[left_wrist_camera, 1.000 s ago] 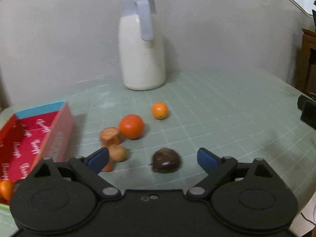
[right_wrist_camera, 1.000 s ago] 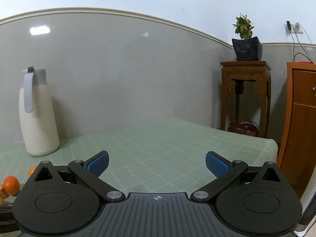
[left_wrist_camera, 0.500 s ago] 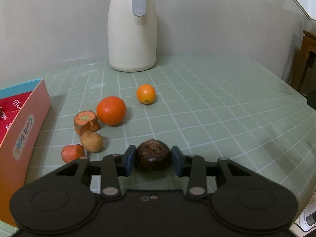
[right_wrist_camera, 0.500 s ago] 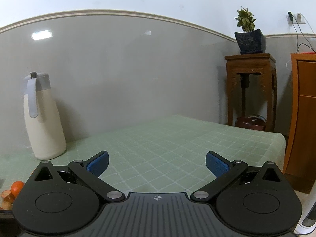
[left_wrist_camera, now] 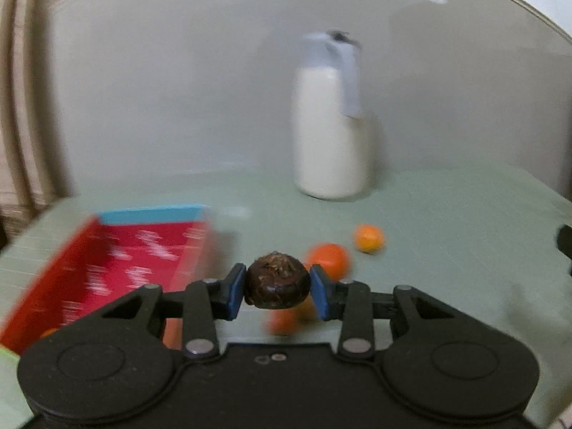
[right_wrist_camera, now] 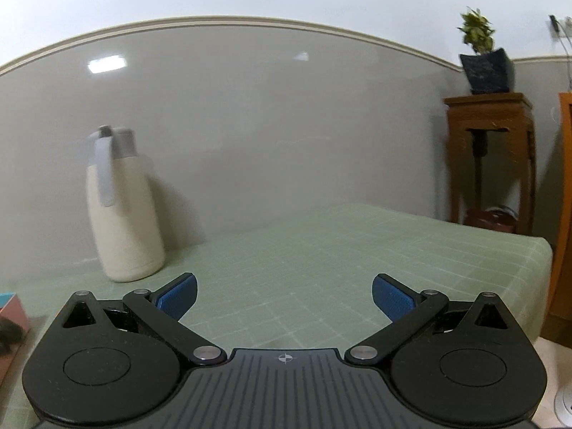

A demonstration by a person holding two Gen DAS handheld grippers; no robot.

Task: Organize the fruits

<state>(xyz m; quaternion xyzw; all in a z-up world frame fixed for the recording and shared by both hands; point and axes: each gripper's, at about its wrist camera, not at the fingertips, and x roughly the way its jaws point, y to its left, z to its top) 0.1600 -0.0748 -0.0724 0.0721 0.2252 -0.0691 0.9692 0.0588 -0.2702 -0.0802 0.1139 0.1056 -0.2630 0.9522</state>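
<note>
Now left tongs (left_wrist_camera: pixel 278 291) pinch dark brown fruit (left_wrist_camera: pixel 278 282) between pads.

One dark brown, rough-skinned round fruit (left_wrist_camera: pixel 277 282) is in view. Orange round fruits number two: a larger deep-orange one (left_wrist_camera: pixel 329 261) just right of it and a smaller yellow-orange one (left_wrist_camera: pixel 369 237) farther right. Low behind the dark fruit sit blurred orange pieces (left_wrist_camera: pixel 286 318), too smeared to count. One red cardboard box with a blue rim (left_wrist_camera: pixel 118 264) lies at the left. One cream jug with a grey lid and handle (left_wrist_camera: pixel 330 125) stands far back. One potted plant (right_wrist_camera: pixel 482 60) sits on one wooden stand (right_wrist_camera: pixel 489 150).
</note>
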